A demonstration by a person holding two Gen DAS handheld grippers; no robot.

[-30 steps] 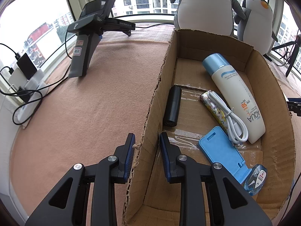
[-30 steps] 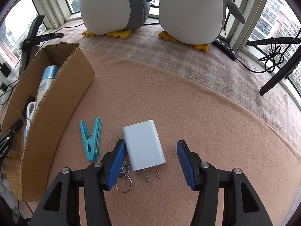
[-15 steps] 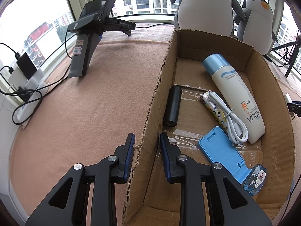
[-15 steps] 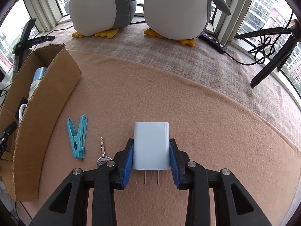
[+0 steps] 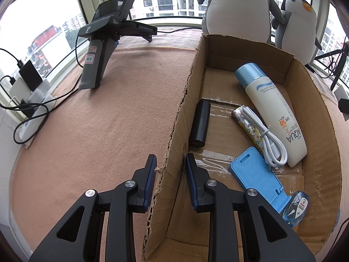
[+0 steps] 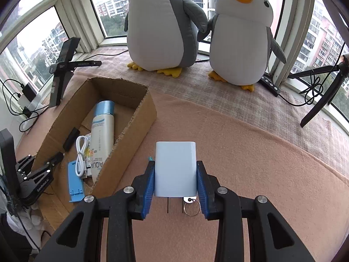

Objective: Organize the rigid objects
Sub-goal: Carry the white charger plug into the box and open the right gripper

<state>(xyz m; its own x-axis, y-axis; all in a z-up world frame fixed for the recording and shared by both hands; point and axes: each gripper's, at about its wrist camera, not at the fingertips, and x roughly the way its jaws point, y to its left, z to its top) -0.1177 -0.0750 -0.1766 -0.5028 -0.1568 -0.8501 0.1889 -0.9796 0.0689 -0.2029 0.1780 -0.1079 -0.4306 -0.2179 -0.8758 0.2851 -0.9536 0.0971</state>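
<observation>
My right gripper [image 6: 175,181] is shut on a white plug charger [image 6: 175,169] and holds it above the pink cloth, right of the cardboard box [image 6: 139,118]. A key ring [image 6: 192,206] lies below it. My left gripper [image 5: 170,181] straddles the box's left wall [image 5: 174,131], one finger on each side, without squeezing it. In the box lie a sunscreen bottle [image 5: 272,113], a black cylinder [image 5: 199,123], a white cable [image 5: 268,135], a blue phone stand [image 5: 257,174] and a small clear item [image 5: 295,205].
Two plush penguins [image 6: 240,43] stand at the back by the windows. A black gripper stand [image 5: 104,39] sits on the cloth left of the box. Chargers and cables [image 5: 28,100] lie at the left edge. A tripod leg [image 6: 318,100] reaches in at the right.
My right gripper closed on the charger, lifted it off the cloth and turned toward the box. The left gripper has not moved.
</observation>
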